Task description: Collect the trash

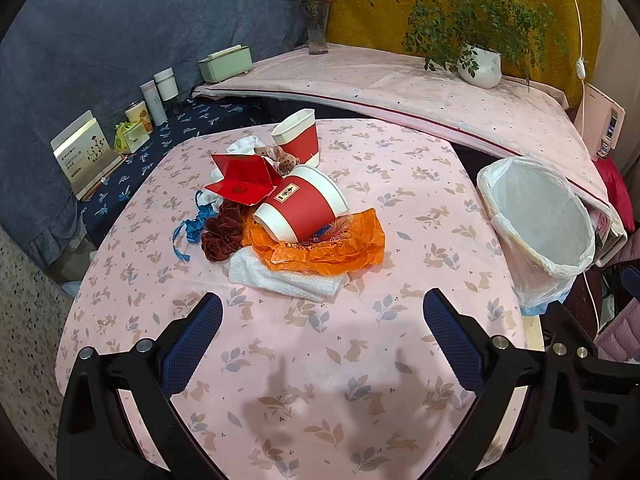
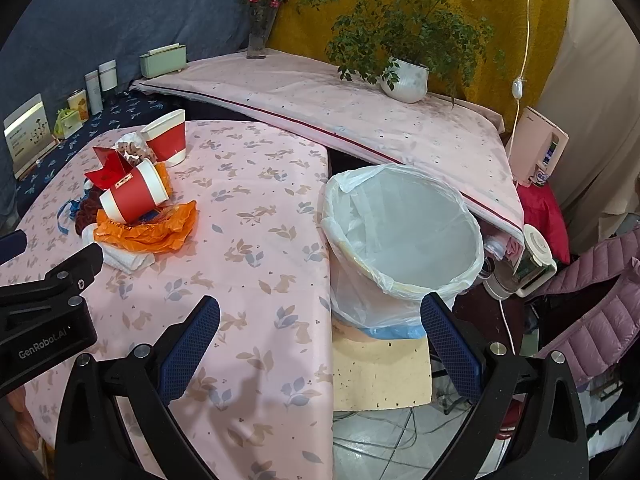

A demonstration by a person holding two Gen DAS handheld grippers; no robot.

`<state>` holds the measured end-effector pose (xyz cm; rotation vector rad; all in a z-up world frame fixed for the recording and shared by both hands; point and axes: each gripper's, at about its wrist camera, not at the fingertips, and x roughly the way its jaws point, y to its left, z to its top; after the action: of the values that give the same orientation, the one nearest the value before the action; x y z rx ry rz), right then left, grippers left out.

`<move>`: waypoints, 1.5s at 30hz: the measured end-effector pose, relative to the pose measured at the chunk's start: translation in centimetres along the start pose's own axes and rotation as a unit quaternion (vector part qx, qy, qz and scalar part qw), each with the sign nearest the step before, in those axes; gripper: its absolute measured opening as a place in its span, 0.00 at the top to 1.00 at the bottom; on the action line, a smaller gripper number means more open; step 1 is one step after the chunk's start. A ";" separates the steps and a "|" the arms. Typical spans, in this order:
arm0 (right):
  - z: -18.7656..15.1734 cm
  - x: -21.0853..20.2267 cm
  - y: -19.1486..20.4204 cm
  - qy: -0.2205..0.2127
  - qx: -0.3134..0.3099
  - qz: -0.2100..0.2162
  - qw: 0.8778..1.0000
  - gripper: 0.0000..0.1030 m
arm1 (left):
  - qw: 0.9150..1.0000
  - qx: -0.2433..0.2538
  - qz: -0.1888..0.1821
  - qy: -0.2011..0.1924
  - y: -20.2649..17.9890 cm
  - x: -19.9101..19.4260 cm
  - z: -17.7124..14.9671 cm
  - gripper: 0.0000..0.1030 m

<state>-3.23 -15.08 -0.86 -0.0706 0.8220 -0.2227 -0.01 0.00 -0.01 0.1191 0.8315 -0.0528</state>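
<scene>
A heap of trash lies on the pink rabbit-print tablecloth (image 1: 360,360): a tipped red-and-white paper cup (image 1: 300,208), an upright one (image 1: 298,136) behind it, a red folded card (image 1: 244,182), an orange plastic bag (image 1: 332,248), a white wipe (image 1: 288,280), a dark red scrunchie (image 1: 224,232) and a blue ribbon (image 1: 192,228). My left gripper (image 1: 322,312) hovers open just in front of the heap, nothing between its fingers. My right gripper (image 2: 320,316) is open too, over the table's right edge near the lined trash bin (image 2: 404,236). The tipped cup (image 2: 134,198) and orange bag (image 2: 152,232) lie far left there.
A bin with a white liner (image 1: 540,220) stands off the table's right side on a yellow block (image 2: 380,376). Behind runs a pink-covered ledge (image 1: 400,84) with a potted plant (image 1: 480,64), a flower vase (image 1: 318,28) and a green box (image 1: 226,64). Jars and a calendar (image 1: 84,152) stand at left.
</scene>
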 end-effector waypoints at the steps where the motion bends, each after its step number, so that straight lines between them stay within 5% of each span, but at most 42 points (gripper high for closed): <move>1: 0.0 0.0 0.0 0.000 0.000 0.000 1.000 0.07 | 1.000 0.000 0.000 0.000 0.0 0.0 0.0 0.07; 45: 0.1 -0.3 -0.5 -0.004 0.002 -0.008 1.000 0.07 | 1.000 0.001 -0.001 -0.001 -0.5 -0.6 0.4 0.07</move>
<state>-3.47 -15.51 -0.51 -0.0743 0.8142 -0.2383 -0.21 -0.56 0.65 0.1206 0.8296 -0.0569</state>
